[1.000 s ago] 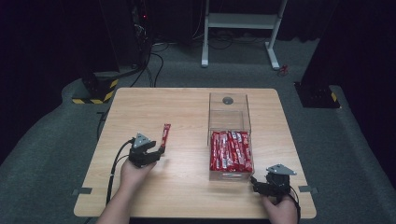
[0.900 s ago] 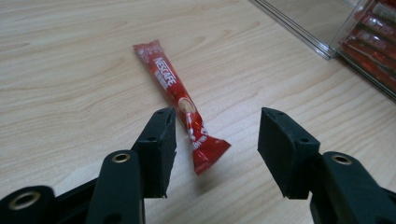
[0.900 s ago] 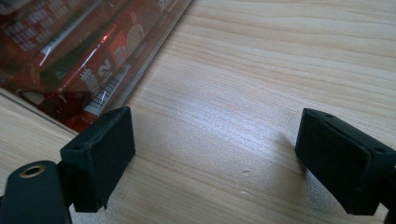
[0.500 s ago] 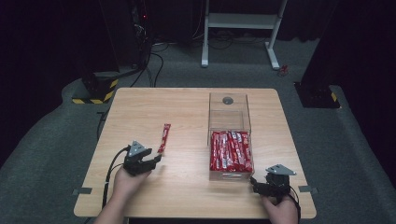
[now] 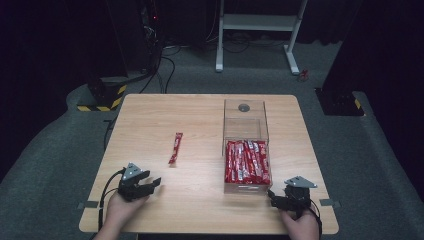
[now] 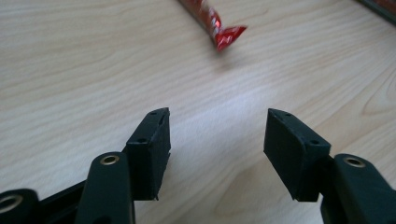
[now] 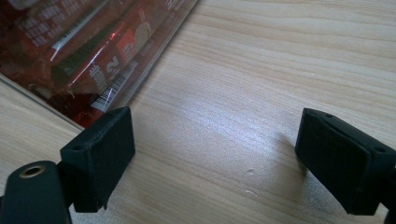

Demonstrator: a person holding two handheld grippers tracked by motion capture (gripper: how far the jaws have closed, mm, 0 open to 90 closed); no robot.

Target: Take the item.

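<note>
A single red snack stick (image 5: 175,148) lies flat on the wooden table (image 5: 150,115), left of centre. My left gripper (image 5: 156,182) sits near the front left edge, a short way in front of the stick and apart from it. Its jaws have just been opening, with nothing between them. In the left gripper view the left gripper (image 6: 217,116) is open over bare wood, and the stick's crimped end (image 6: 219,28) lies ahead. My right gripper (image 5: 274,195) rests open at the front right, by the clear box's near corner. The right gripper (image 7: 215,121) holds nothing.
A clear plastic box (image 5: 244,122) stands right of centre, its near half packed with several red snack sticks (image 5: 246,161). The same box (image 7: 84,42) shows at the upper left of the right gripper view. Dark floor, cables and a white desk frame (image 5: 260,25) lie beyond the table.
My left gripper has drawn back toward the front left edge, away from the red stick, with its jaws wider. The stick lies where it was. The right gripper has kept still.
</note>
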